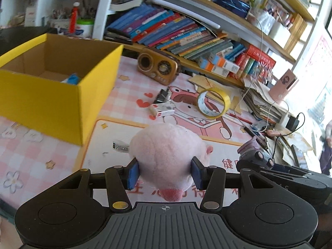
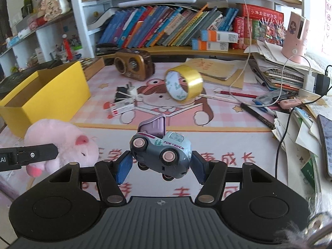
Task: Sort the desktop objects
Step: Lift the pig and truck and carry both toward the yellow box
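Observation:
My left gripper (image 1: 165,171) is shut on a pink plush pig (image 1: 168,155), its blue pads pressing both sides, held above the pink desk mat. The same plush pig (image 2: 62,143) shows at the lower left of the right wrist view, with the left gripper's black finger (image 2: 31,155) across it. My right gripper (image 2: 160,167) is shut on a grey toy truck (image 2: 164,151) with pink wheels and a raised lilac lid. That toy truck (image 1: 252,151) appears at the right of the left wrist view. An open yellow box (image 1: 51,78) stands to the left, with a blue item inside.
On the mat lie a yellow tape roll (image 2: 183,83), a white-and-red charger (image 2: 122,105), a brown retro radio (image 2: 134,64), pencils and pens (image 2: 257,114). Stacked papers, cables and a pink lamp base (image 2: 294,39) crowd the right edge. Bookshelves rise behind.

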`<move>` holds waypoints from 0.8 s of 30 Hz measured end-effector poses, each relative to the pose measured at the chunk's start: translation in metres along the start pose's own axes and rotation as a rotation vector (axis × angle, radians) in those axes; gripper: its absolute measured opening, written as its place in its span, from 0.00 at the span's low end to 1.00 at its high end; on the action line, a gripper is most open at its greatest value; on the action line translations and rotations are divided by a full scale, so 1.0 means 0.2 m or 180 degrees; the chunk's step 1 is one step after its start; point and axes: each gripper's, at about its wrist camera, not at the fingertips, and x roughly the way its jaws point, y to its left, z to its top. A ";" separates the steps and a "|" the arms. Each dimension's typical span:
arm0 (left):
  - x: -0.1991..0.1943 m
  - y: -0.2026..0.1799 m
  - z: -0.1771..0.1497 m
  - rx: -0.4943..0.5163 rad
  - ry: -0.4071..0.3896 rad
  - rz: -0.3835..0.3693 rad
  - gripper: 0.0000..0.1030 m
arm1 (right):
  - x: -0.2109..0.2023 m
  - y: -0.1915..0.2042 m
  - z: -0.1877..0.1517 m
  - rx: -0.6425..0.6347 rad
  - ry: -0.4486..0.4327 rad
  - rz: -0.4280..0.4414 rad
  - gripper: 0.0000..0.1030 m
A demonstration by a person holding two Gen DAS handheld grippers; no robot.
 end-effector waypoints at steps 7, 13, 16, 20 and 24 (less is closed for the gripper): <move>-0.17 0.14 -0.05 -0.0107 -0.0079 -0.0034 0.48 | -0.09 0.18 -0.06 -0.0089 0.0013 0.0060 0.56; -0.31 0.26 -0.11 -0.0207 -0.0111 -0.0040 0.48 | -0.17 0.34 -0.13 -0.0160 0.0035 0.0125 0.56; -0.37 0.32 -0.14 -0.0227 -0.0123 -0.0034 0.48 | -0.20 0.42 -0.16 -0.0188 0.0043 0.0157 0.56; -0.46 0.38 -0.17 -0.0250 -0.0155 -0.0019 0.48 | -0.25 0.52 -0.21 -0.0227 0.0044 0.0214 0.56; -0.55 0.45 -0.21 -0.0282 -0.0200 0.0005 0.48 | -0.29 0.62 -0.26 -0.0291 0.0049 0.0301 0.56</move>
